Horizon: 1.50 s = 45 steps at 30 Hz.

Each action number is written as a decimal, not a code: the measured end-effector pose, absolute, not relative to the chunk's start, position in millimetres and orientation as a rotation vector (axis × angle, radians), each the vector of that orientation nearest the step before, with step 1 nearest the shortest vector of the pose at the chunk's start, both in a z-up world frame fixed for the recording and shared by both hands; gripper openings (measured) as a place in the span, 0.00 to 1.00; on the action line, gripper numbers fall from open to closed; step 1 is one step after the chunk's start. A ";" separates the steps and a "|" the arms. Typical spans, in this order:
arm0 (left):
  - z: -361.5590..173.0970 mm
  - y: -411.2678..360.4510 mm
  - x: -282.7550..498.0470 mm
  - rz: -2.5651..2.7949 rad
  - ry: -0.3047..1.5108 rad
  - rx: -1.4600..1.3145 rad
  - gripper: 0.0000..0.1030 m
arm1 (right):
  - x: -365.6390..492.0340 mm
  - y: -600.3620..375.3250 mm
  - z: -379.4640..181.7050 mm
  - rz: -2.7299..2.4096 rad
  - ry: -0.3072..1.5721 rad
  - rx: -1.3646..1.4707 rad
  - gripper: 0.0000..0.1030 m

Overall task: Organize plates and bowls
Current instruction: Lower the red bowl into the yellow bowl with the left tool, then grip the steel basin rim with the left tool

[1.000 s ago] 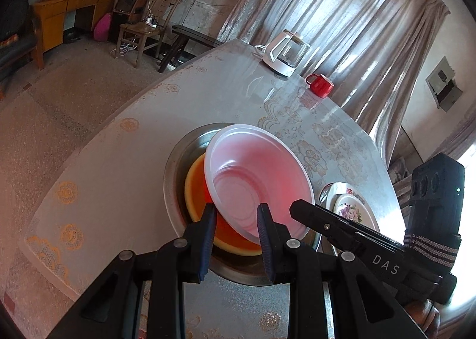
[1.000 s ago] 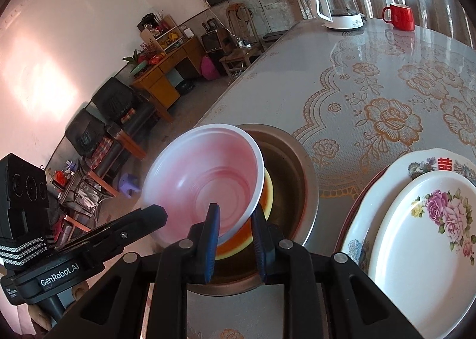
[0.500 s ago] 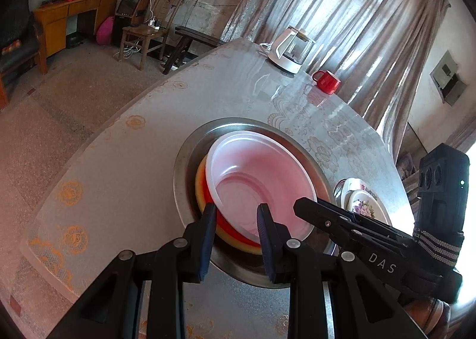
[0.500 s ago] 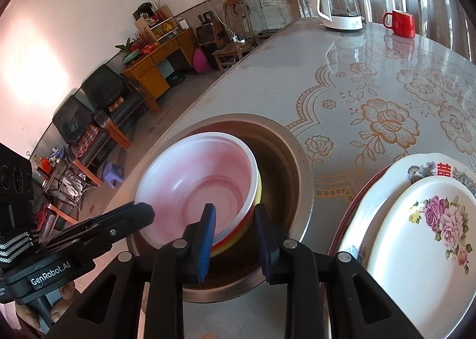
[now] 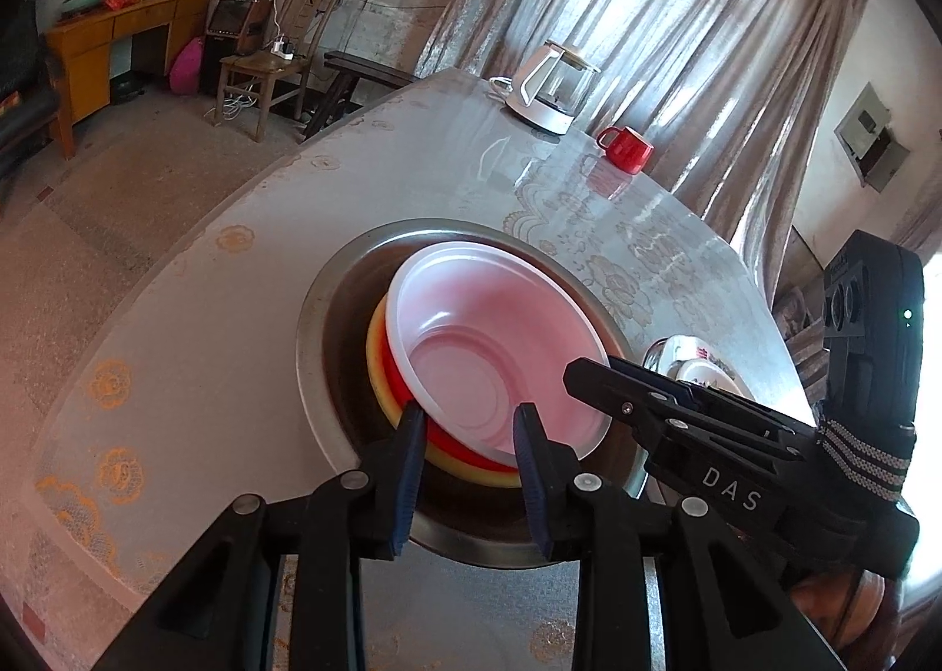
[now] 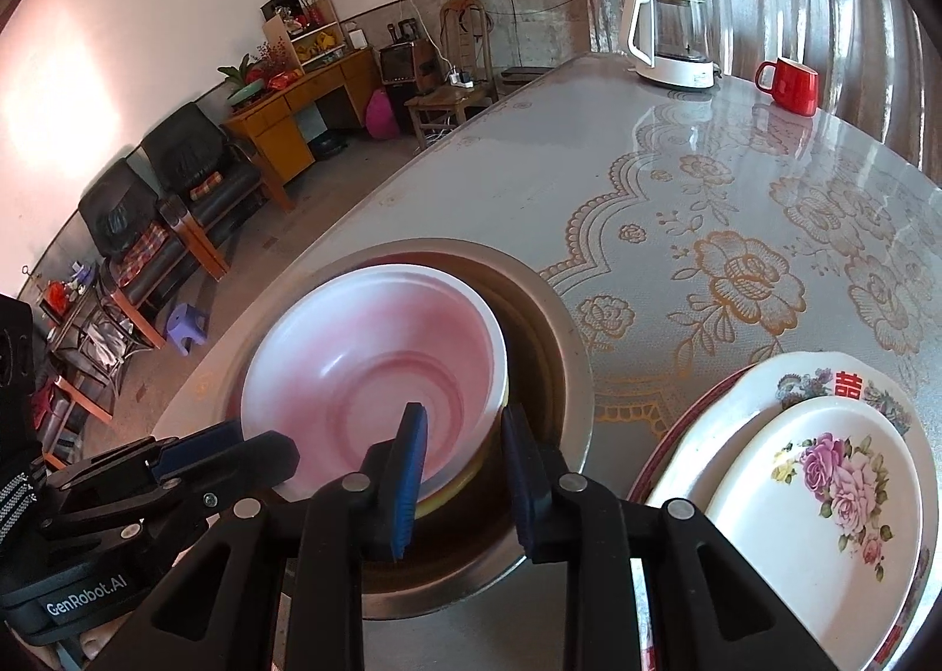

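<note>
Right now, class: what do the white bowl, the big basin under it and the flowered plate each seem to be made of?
White bowl: probably thin plastic, semi-gloss; red shows through its wall.
Basin: looks like stainless steel, with a grey brushed sheen and dull reflections.
Flowered plate: likely glazed ceramic, maybe melamine; glossy white with a printed rose pattern.

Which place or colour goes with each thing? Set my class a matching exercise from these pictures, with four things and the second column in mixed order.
Things
1. white bowl
2. mug
3. kettle
4. flowered plate

Place or colour
a. white base and handle, clear body
b. uppermost in the steel basin
c. lying on a larger plate
d. red

Pairs: 1-b, 2-d, 3-a, 4-c
</note>
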State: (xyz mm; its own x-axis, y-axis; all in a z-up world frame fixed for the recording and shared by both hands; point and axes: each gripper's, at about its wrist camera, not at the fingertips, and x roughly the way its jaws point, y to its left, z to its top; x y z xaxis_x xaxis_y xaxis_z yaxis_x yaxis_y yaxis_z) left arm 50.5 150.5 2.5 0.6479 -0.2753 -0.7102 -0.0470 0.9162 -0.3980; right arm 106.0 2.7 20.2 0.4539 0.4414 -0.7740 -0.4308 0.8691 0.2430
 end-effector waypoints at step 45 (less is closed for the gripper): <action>10.3 157.9 26.4 -0.012 0.827 -0.303 0.46 | 102.1 -41.7 27.6 0.532 0.927 0.206 0.33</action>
